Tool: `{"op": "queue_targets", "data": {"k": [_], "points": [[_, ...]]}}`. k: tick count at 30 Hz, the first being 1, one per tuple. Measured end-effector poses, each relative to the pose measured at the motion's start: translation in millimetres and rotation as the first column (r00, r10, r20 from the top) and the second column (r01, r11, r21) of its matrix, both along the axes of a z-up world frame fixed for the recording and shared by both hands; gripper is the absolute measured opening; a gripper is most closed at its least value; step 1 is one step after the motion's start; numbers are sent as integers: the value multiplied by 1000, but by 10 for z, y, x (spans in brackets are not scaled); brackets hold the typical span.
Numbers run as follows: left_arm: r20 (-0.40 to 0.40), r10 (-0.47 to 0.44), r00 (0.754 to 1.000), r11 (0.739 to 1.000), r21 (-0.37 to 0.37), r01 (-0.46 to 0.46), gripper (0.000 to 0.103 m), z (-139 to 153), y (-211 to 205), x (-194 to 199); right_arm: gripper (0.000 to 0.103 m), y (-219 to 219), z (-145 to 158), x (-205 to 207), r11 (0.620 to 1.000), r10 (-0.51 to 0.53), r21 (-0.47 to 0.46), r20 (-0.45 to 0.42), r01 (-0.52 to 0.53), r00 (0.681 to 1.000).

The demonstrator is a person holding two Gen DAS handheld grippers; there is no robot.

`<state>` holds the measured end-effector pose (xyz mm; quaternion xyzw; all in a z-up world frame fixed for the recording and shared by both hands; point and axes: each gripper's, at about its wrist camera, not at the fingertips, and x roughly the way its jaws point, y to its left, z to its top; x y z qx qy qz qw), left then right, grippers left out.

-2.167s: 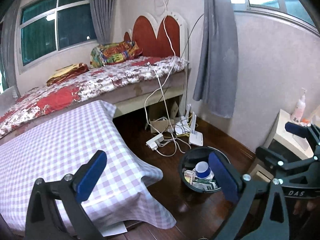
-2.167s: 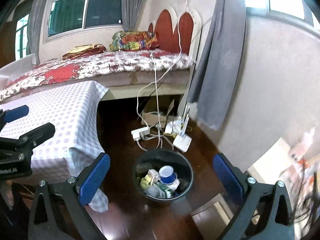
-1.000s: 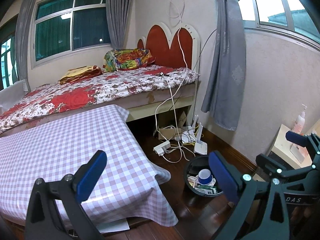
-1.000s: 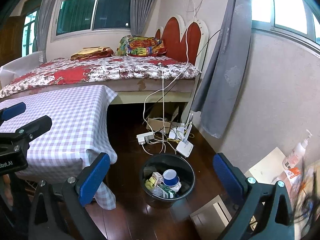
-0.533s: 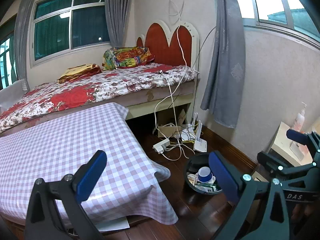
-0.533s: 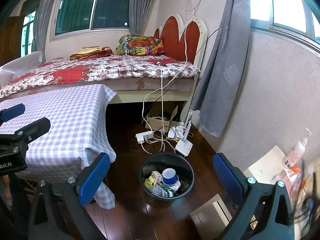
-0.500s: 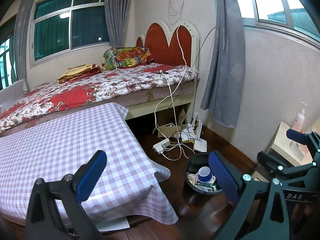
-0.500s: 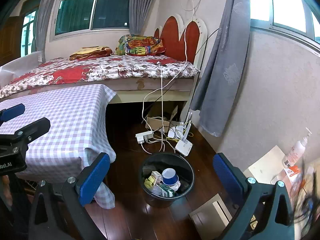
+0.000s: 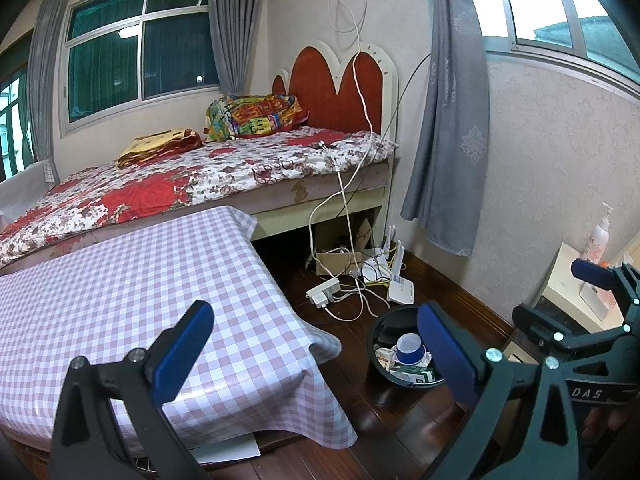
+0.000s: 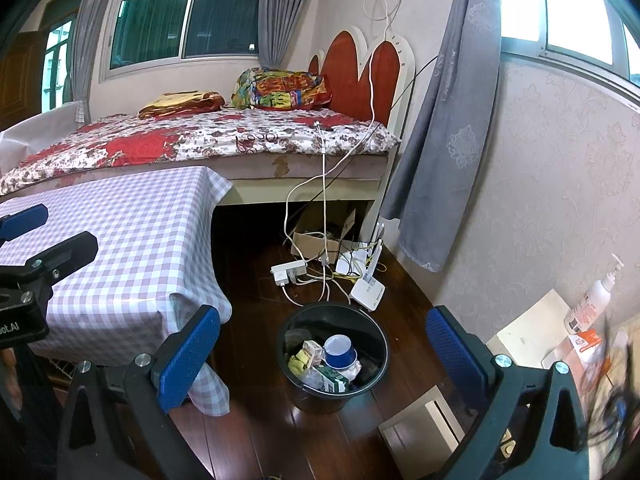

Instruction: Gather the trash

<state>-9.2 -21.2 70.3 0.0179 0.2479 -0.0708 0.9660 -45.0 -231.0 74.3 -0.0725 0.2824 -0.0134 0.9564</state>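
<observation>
Lilac-and-white checked oilcloth covers the worktop (image 9: 132, 280), which sits left of the round black plastic waste bin (image 10: 334, 390) on the dark wooden floor; no litter shows on the cloth. The left tongs (image 9: 316, 354) hang released above the worktop's near corner, blue pads wide apart and gripping nothing.

The bin is the landmark, and the trash lies inside it: a yellow crumpled scrap (image 10: 297, 365) at its left wall, a small cream carton (image 10: 313, 351) just right of that, an upturned blue-and-white paper cup (image 10: 340, 352) at the centre, and a green-and-white box (image 10: 333, 382) at the near rim. All of these look light and thin-walled. The cup and cartons would likely crush under a hard squeeze, so a gentle pinch across the cup's rim or a carton's narrow sides seems best. The bin itself looks stiff and smooth; its rolled rim is probably the surest place to take it.

Behind the bin, a white power strip (image 10: 289, 270) and white router (image 10: 368, 290) lie among tangled cables.

The right tongs (image 10: 324, 360) are likewise spread and bare, framing the bin from above. Right of the bin, a white pump bottle (image 10: 592, 300) stands on a pale cabinet.
</observation>
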Motion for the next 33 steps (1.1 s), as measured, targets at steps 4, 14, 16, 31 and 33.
{"op": "queue_targets", "data": {"k": [4, 14, 16, 31, 33], "points": [[-1, 0, 1000, 1000, 0, 0, 102, -3, -7, 1, 103, 9, 2, 11, 1000, 1, 0, 0, -1, 1000], [-1, 2, 1000, 1000, 0, -2, 102, -3, -17, -4, 103, 13, -5, 4, 1000, 2, -1, -2, -2, 1000], [0, 1, 1000, 1000, 4, -1, 102, -6, -26, -4, 103, 16, -4, 4, 1000, 3, -2, -2, -3, 1000], [14, -22, 1000, 999, 33, 22, 102, 11, -28, -28, 103, 4, -13, 10, 1000, 3, -2, -3, -3, 1000], [14, -26, 1000, 999, 34, 25, 102, 12, -28, -28, 103, 9, -14, 9, 1000, 2, -3, -3, -2, 1000]]}}
